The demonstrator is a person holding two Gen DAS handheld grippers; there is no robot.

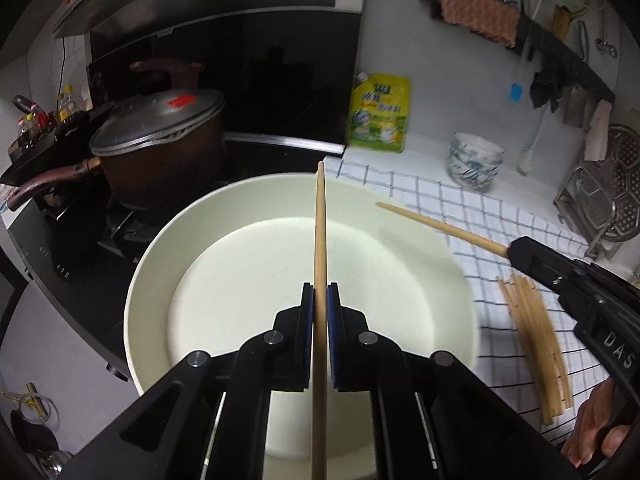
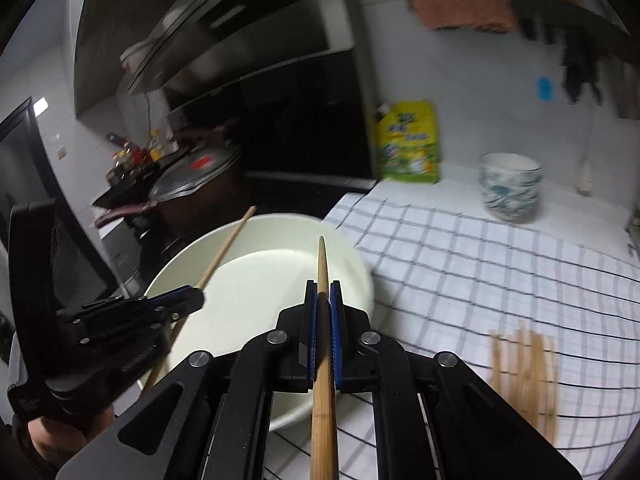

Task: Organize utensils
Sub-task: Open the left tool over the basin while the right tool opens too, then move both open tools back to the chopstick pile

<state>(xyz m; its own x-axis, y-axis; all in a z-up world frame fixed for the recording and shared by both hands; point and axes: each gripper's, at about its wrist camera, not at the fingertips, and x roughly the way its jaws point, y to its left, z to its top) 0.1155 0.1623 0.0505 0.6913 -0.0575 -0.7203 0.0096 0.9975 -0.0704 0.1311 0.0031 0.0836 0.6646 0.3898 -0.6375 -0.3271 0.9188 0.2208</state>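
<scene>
Landmark: white basin [image 1: 156, 264], wide and shallow, sitting at the edge of the checked cloth [image 1: 500, 220].

Stove side of basin: black cooktop [image 1: 72, 256] with a brown lidded pot [image 1: 160, 148], handle pointing away from the basin.

Cloth side of basin: cloth covers the counter. Yellow-green refill pouch [image 1: 379, 114] leans on the wall beyond the basin's far rim. Patterned cup [image 1: 475, 166] stands further along, well apart from the basin.

Bundle of loose chopsticks [image 1: 534, 340] lies on the cloth just beside the basin's right rim.

Left gripper [image 1: 320, 308]: jaws narrow, pinched on a single chopstick [image 1: 320, 220], held over the basin interior, tip toward the far rim.

Right gripper [image 2: 323, 304]: jaws narrow, clamped on a second chopstick [image 2: 322, 264], tip over the basin's right rim. In the left wrist view this gripper sits above the cloth, near the bundle. A hand [image 1: 596, 428] grips its handle.
</scene>
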